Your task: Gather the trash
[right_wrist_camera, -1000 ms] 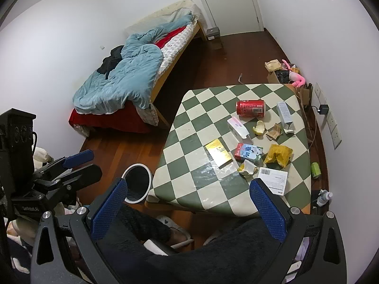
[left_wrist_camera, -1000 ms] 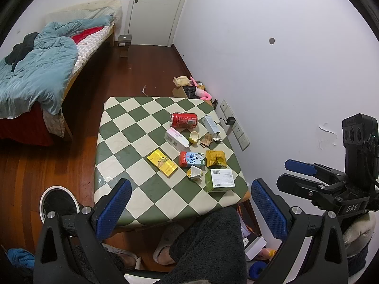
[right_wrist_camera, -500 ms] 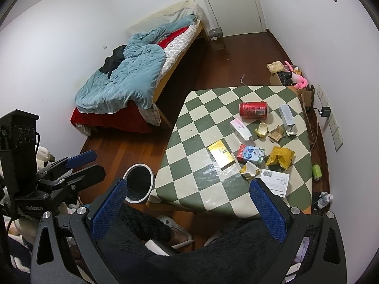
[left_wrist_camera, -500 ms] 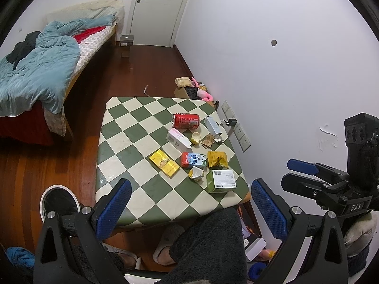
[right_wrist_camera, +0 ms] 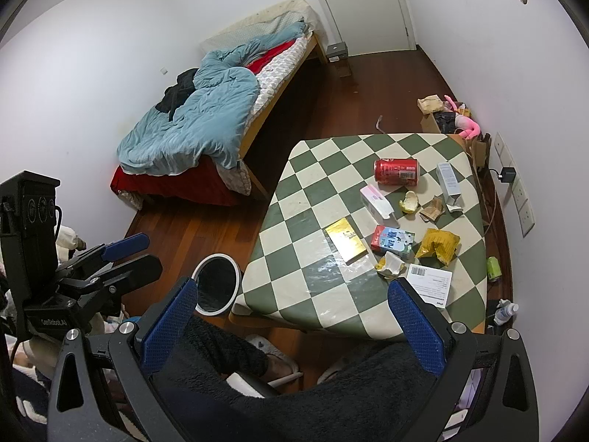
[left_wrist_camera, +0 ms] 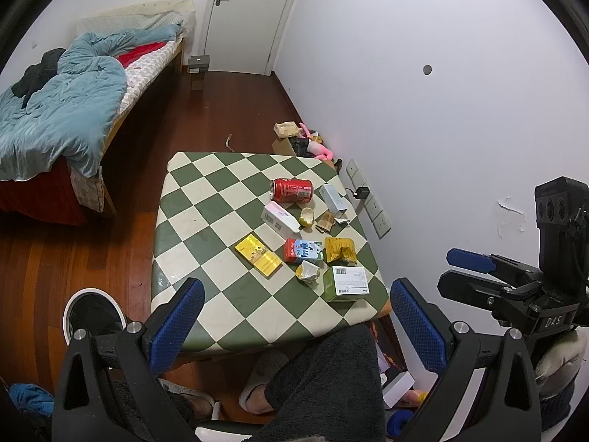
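Observation:
A green-and-white checked table [left_wrist_camera: 206,221] [right_wrist_camera: 302,258] carries trash: a red can [left_wrist_camera: 291,189] [right_wrist_camera: 397,171] on its side, a yellow flat box [left_wrist_camera: 258,255] [right_wrist_camera: 346,240], a red-and-blue carton [left_wrist_camera: 302,251] [right_wrist_camera: 391,240], a crumpled yellow wrapper [left_wrist_camera: 339,249] [right_wrist_camera: 438,246], a green box with a white label [left_wrist_camera: 345,283], and small cartons and scraps. A white-rimmed bin [left_wrist_camera: 92,313] [right_wrist_camera: 216,284] stands on the floor left of the table. My left gripper [left_wrist_camera: 294,316] and right gripper [right_wrist_camera: 294,316] are both open and empty, held high above the table's near edge.
A bed [left_wrist_camera: 66,118] with a blue duvet stands at the left. A door [left_wrist_camera: 243,18] is at the far wall. A box of clutter [left_wrist_camera: 302,140] sits by the right wall. The person's dark-clad legs [left_wrist_camera: 324,383] are below the grippers.
Both grippers have drifted slightly, so the table sits a little lower and farther in view. Nothing on the table has moved.

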`<state>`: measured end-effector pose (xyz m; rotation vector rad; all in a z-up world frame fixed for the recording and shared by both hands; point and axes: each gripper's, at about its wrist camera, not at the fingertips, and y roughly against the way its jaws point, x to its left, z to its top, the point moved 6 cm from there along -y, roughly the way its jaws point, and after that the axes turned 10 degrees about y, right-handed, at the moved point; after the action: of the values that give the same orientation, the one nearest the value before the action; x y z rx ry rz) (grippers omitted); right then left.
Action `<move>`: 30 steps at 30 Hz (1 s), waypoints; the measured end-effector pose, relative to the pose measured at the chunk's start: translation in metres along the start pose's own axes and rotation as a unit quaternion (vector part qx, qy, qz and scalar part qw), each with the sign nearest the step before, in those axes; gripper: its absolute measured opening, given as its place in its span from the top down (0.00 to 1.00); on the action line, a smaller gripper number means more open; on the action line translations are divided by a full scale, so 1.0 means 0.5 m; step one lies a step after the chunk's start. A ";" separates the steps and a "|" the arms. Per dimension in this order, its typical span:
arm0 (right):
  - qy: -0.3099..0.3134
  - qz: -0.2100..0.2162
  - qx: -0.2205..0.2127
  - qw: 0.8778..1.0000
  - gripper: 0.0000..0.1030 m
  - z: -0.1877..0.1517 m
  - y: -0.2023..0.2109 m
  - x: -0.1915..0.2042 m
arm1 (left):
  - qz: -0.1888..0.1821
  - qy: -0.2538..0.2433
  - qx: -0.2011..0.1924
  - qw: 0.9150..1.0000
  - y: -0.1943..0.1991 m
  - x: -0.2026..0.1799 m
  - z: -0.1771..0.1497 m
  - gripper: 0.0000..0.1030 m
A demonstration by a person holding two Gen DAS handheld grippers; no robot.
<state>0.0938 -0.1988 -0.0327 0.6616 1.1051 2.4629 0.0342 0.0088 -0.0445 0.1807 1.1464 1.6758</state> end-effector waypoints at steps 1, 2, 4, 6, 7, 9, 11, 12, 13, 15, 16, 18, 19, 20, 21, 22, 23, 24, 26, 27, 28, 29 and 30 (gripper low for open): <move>0.000 0.000 0.000 1.000 0.00 0.002 0.001 0.001 | 0.000 0.000 0.000 1.000 0.002 0.000 -0.001 0.00; 0.001 0.000 0.000 1.000 0.00 0.002 0.000 0.001 | 0.000 0.000 0.000 1.000 0.003 0.001 -0.001 0.00; 0.001 0.000 0.001 1.000 0.00 0.002 0.000 0.002 | 0.000 0.000 -0.001 1.000 0.004 0.002 0.000 0.00; 0.000 0.001 0.000 1.000 0.00 0.001 0.000 0.003 | 0.001 0.000 -0.001 1.000 0.005 0.004 0.000 0.00; 0.001 0.000 0.001 1.000 0.00 0.001 0.000 0.003 | 0.001 0.000 -0.001 1.000 0.006 0.004 0.001 0.00; 0.001 0.000 0.000 1.000 0.00 0.001 0.000 0.004 | 0.000 0.000 -0.002 1.000 0.006 0.005 0.002 0.00; 0.001 0.000 0.001 1.000 0.00 0.001 0.000 0.004 | 0.000 0.000 -0.002 1.000 0.007 0.006 0.002 0.00; 0.001 0.000 0.000 1.000 0.00 0.001 0.000 0.005 | -0.001 0.000 -0.002 1.000 0.007 0.006 0.002 0.00; 0.001 0.000 0.000 1.000 0.00 0.001 0.000 0.004 | -0.001 0.000 -0.002 1.000 0.009 0.007 0.004 0.00; 0.001 0.000 0.000 1.000 0.00 0.001 0.000 0.004 | -0.001 -0.001 -0.003 1.000 0.012 0.009 0.006 0.00; 0.001 0.000 0.000 1.000 0.00 0.001 0.000 0.004 | -0.001 -0.001 -0.003 1.000 0.012 0.009 0.006 0.00; 0.001 -0.001 0.000 1.000 0.00 0.001 0.000 0.005 | -0.001 -0.002 -0.003 1.000 0.012 0.009 0.006 0.00; 0.001 -0.001 0.000 1.000 0.00 0.001 0.000 0.003 | -0.001 -0.002 -0.003 1.000 0.013 0.008 0.006 0.00; 0.001 0.000 0.000 1.000 0.00 0.002 0.000 0.003 | -0.001 -0.003 -0.004 1.000 0.013 0.007 0.007 0.00; 0.001 -0.001 0.000 1.000 0.00 0.002 0.000 0.004 | -0.001 -0.004 -0.004 1.000 0.013 0.008 0.008 0.00; 0.001 -0.001 0.000 1.000 0.00 0.002 0.000 0.004 | 0.000 -0.003 -0.004 1.000 0.013 0.007 0.007 0.00; 0.001 0.000 0.000 1.000 0.00 0.002 0.000 0.003 | 0.000 -0.003 -0.004 1.000 0.014 0.008 0.008 0.00; 0.001 0.000 0.000 1.000 0.00 0.002 -0.001 0.004 | 0.000 -0.003 -0.004 1.000 0.013 0.007 0.007 0.00; 0.001 -0.001 0.000 1.000 0.00 0.002 0.000 0.004 | 0.001 -0.004 -0.004 1.000 0.014 0.006 0.007 0.00; 0.000 0.000 0.000 1.000 0.00 0.002 -0.001 0.004 | 0.001 -0.004 -0.004 1.000 0.015 0.004 0.008 0.00; 0.000 0.001 0.000 1.000 0.00 0.001 0.000 0.003 | 0.002 -0.004 -0.005 1.000 0.016 0.005 0.010 0.00; 0.000 0.000 0.001 1.000 0.00 0.002 -0.001 0.004 | 0.002 -0.005 -0.005 1.000 0.016 0.004 0.009 0.00; 0.001 -0.001 0.000 1.000 0.00 0.000 0.000 0.003 | 0.002 -0.006 -0.005 1.000 0.017 0.002 0.008 0.00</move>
<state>0.0928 -0.1980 -0.0321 0.6584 1.1071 2.4630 0.0307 0.0119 -0.0363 0.1860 1.1297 1.6822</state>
